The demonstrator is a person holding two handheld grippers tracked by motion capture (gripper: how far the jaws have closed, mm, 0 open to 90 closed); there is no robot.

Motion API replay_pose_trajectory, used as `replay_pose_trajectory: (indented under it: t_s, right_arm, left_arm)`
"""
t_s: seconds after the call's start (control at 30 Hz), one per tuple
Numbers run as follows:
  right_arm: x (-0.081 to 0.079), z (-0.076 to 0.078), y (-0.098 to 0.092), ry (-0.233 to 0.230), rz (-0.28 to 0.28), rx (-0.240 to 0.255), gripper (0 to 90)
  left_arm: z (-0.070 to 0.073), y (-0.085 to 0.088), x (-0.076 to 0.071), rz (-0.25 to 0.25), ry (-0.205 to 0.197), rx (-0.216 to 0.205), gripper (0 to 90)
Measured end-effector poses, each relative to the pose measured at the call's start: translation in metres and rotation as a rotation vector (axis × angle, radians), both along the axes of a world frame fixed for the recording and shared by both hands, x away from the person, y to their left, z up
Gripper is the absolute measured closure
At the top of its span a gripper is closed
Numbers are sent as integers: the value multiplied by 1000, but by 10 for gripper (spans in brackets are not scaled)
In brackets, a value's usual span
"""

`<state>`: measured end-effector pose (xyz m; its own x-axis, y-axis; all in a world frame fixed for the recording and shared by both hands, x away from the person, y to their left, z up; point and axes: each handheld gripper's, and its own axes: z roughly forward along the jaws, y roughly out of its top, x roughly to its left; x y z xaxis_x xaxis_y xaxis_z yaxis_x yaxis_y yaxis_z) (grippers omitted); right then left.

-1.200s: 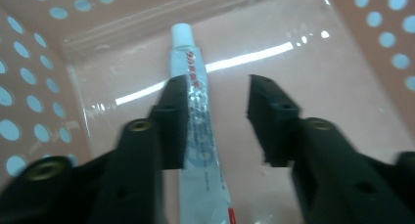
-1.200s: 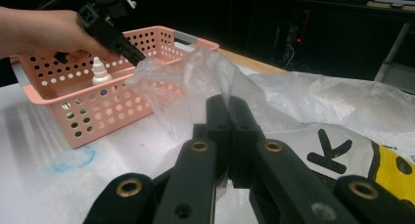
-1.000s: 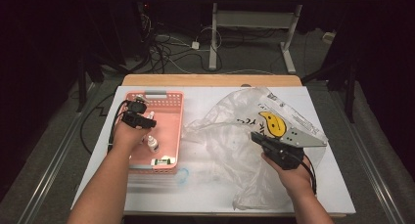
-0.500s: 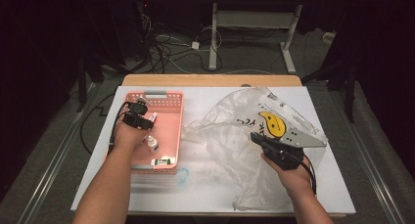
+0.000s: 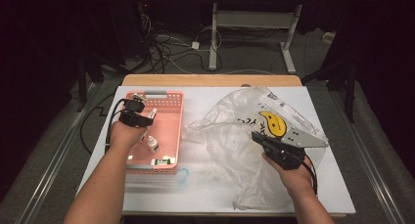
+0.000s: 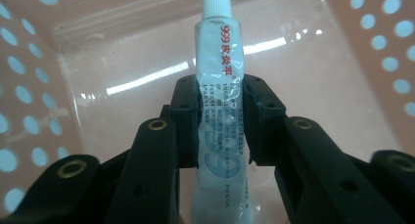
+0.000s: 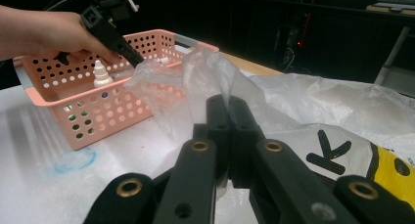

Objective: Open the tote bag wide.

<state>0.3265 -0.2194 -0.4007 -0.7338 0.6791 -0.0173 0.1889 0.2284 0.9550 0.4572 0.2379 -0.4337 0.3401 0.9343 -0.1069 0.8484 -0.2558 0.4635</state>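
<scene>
Tube of ointment, white with red print and a white cap, sits pinched between the jaws of my left gripper, cap end pointing away from me. It hangs inside the pink basket, over the basket's floor; perforated pink walls show on both sides in the left gripper view. From the high view my left gripper is over the basket's left half, my left hand behind it. A small white dropper bottle stands upright in the basket just beside the gripper, and a small box lies at the near wall.

My right gripper is pressed together on a fold of the clear plastic bag, the film rising up from between the jaws. The bag spreads crumpled over the right half of the white table, its yellow smiley print up near the far right. My right hand is near the table's front edge. A faint blue ring stain marks the table just in front of the basket.
</scene>
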Motion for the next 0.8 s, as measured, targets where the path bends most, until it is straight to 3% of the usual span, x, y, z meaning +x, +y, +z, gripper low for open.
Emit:
replay_pose_trajectory:
  t_s: [0.2,0.3,0.8]
  right_arm:
    - [0,0,0,-3,3,-4,900]
    - [0,0,0,-5,5,-2,900]
    - [0,0,-1,-3,10,3,900]
  left_arm:
    - [9,0,-12,-17,-25,-22,682]
    - [12,3,-18,-9,-39,-57,682]
    - [28,8,-60,-37,-130,-93,682]
